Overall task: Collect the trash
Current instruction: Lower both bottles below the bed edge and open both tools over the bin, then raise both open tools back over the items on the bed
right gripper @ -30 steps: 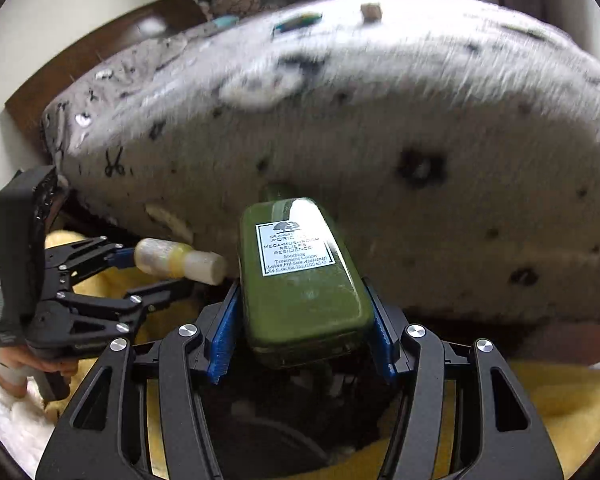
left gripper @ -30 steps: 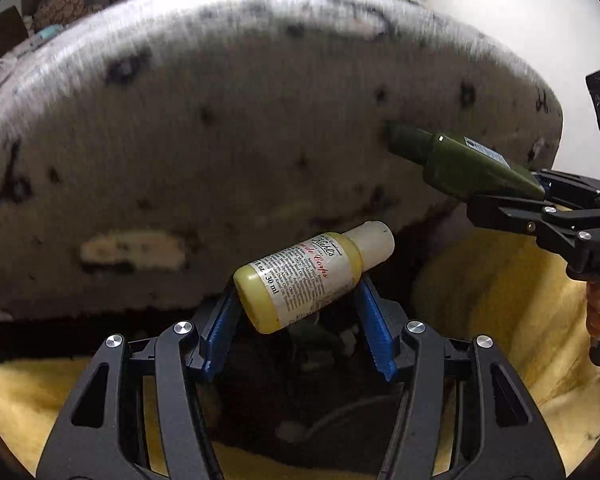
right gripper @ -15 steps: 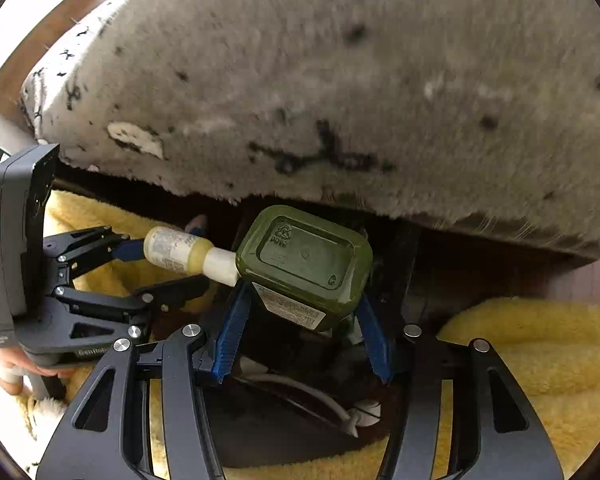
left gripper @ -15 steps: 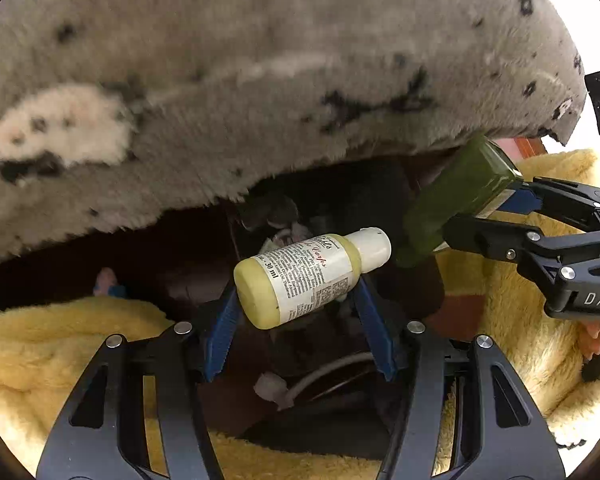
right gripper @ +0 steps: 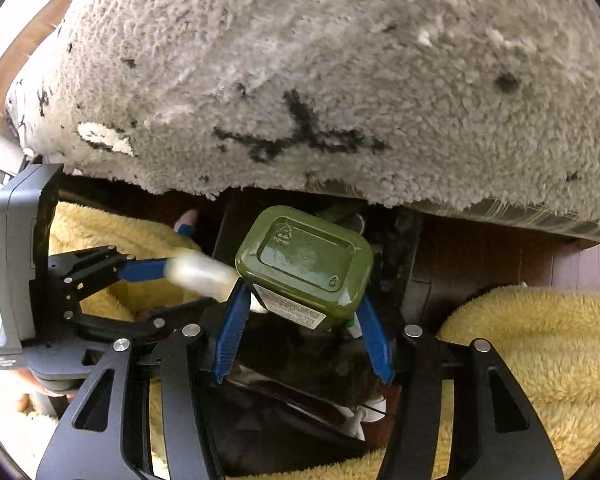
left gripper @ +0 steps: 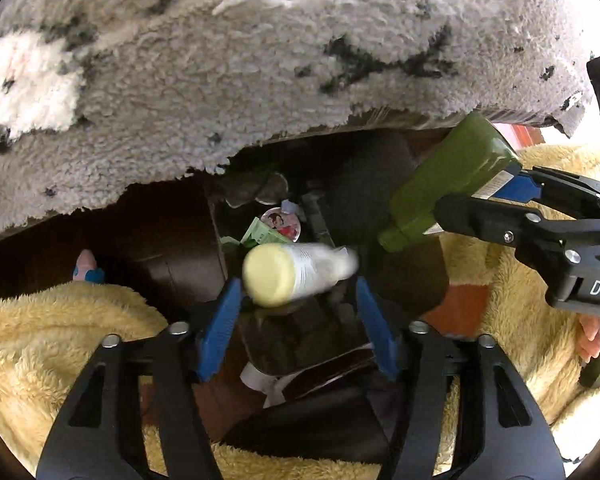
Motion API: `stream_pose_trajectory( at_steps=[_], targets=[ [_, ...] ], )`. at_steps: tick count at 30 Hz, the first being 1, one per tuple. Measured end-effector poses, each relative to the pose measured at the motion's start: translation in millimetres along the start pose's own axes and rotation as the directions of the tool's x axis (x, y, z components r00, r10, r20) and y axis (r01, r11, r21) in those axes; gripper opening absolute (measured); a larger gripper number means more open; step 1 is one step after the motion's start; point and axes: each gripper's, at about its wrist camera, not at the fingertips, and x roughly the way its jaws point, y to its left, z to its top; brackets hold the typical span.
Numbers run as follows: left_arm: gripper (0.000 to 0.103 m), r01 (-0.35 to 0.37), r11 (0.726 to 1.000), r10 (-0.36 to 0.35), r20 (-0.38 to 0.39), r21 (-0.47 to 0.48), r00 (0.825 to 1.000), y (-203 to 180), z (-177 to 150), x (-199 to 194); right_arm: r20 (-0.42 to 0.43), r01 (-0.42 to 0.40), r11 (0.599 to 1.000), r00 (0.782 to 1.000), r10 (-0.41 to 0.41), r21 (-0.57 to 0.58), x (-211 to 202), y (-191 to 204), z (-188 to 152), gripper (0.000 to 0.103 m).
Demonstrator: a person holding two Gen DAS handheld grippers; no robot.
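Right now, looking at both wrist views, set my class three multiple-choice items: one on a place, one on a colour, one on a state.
1. Where is the green bottle? A on the rug; B between the right gripper's fingers; C on the yellow blanket.
2. The finger pads are: A red; B blue; C white.
3. The green bottle's neck points: A up; B down; C level.
Answers: 1 B, a pad sits either side of it; 2 B, blue in both views; 3 B, its base faces the right wrist camera.

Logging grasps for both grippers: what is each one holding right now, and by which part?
The left gripper is open; the blurred yellow bottle looks released. The right gripper grips the green bottle across its body, near the base.
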Motion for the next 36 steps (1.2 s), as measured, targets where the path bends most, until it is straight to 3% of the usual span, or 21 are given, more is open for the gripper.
stream_pose_trajectory(
  at_steps=[7, 14, 20, 24, 29, 31, 36],
  targets=[
    [0.067, -0.012, 1.000, 0.012, 0.015, -0.001, 1.000, 0, 1, -11, 0.038, 0.008, 0.999, 0.999, -0.010, 0.042, -12, -6, 3, 0.068],
    [0.074, -0.030, 0.999, 0.028, 0.084, 0.021, 0.996, -4, 8, -43, 0.129, 0.026, 0.999, 0.991, -0.030, 0.033, -48, -8, 12, 0.082],
    [0.077, -0.034, 0.999, 0.026, 0.181, 0.040, 0.983, -6, 23, -95, 0.235, 0.065, 0.998, 0.970, -0.060, -0.016, -93, -2, 34, 0.083],
    [0.086, -0.074, 0.996, 0.057, 0.300, 0.045, 0.952, -3, 42, -147, 0.345, 0.138, 0.988, 0.932, -0.107, -0.068, -137, 6, 61, 0.088],
    [0.090, -0.174, 0.984, 0.141, 0.422, 0.039, 0.895, 5, 84, -198, 0.440, 0.211, 0.974, 0.885, -0.152, -0.086, -171, 5, 105, 0.090],
    [0.091, -0.205, 0.978, 0.170, 0.456, 0.028, 0.874, 9, 102, -209, 0.452, 0.217, 0.974, 0.876, -0.166, -0.063, -175, 0, 128, 0.090],
    [0.091, -0.260, 0.965, 0.231, 0.470, -0.002, 0.852, 24, 159, -217, 0.461, 0.245, 0.969, 0.863, -0.206, -0.026, -167, -8, 190, 0.090]
  ],
)
